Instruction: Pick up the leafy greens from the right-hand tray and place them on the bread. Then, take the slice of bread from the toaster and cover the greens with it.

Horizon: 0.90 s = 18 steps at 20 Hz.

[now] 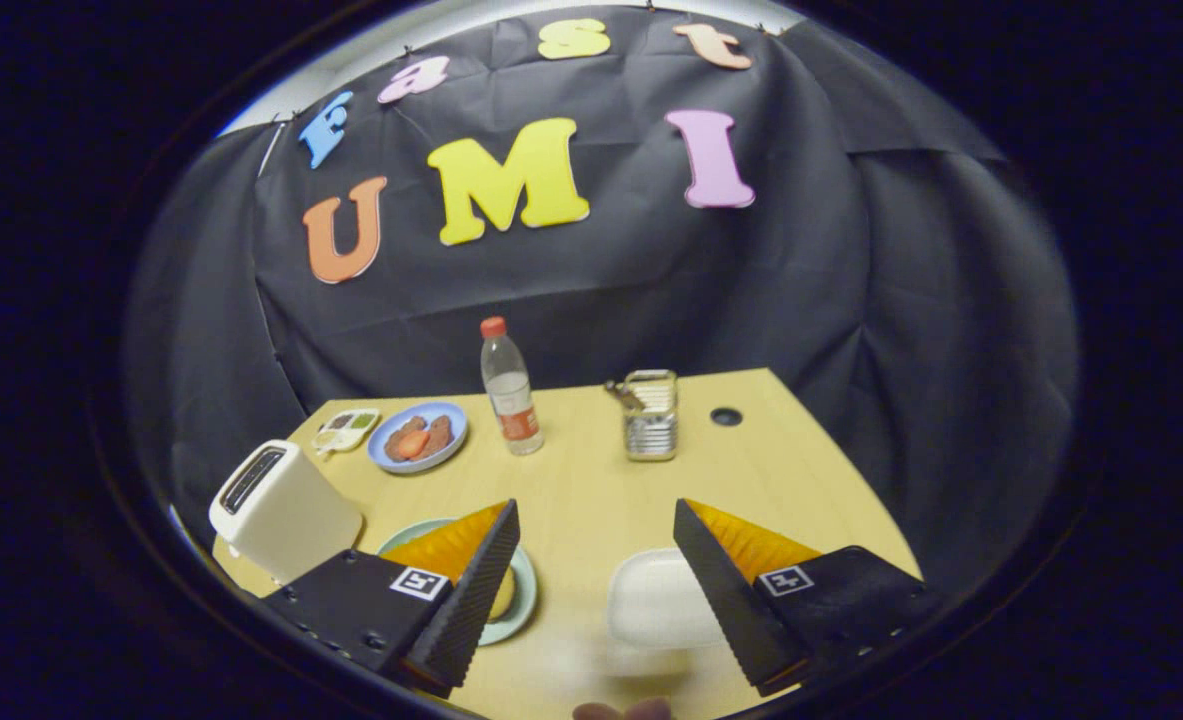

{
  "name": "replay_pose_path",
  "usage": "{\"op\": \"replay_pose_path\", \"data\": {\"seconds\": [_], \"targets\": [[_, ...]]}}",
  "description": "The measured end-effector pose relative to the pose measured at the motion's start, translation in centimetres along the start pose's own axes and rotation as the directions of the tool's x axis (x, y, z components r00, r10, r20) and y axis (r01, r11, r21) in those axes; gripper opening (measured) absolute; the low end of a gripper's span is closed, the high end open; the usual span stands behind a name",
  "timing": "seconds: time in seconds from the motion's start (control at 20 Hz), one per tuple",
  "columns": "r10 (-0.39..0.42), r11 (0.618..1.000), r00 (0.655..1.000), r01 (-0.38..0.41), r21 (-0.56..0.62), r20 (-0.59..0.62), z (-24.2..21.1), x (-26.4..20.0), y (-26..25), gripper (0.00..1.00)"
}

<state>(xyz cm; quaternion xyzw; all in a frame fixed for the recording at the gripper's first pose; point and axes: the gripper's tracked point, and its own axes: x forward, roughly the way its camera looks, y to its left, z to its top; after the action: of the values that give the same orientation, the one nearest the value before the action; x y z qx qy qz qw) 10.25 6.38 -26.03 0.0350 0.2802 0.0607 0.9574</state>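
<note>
While its fingers gape apart, the claw (596,590) hovers above the white tray (656,600).

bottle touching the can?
Apart. The gripper view shows bare table between the bottle and the can. The tool hangs open, gripping nothing.

A staged recording booth, not a real kitchen: black cloth (851,300) walls in a single wooden table (591,480) with a cable hole (725,416), where a toaster (281,510), water bottle (510,388) and plates of food sit like props.
</note>
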Motion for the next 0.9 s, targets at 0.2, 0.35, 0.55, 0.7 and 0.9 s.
{"op": "replay_pose_path", "data": {"seconds": [0.2,0.35,0.55,0.7,0.9], "targets": [[-0.057,0.995,0.987,0.068,-0.073,0.152,6.9,-6.1,-4.8,0.96],[-0.076,0.991,0.968,0.1,-0.089,0.239,11.0,-10.5,-7.0,0.96],[-0.08,0.991,0.941,0.111,-0.074,0.33,15.2,-15.6,-8.4,0.96],[-0.074,0.991,0.918,0.111,-0.073,0.39,16.4,-17.9,-8.4,0.96],[-0.046,0.995,0.921,0.076,-0.062,0.388,15.6,-19.2,-6.6,0.96]]}}
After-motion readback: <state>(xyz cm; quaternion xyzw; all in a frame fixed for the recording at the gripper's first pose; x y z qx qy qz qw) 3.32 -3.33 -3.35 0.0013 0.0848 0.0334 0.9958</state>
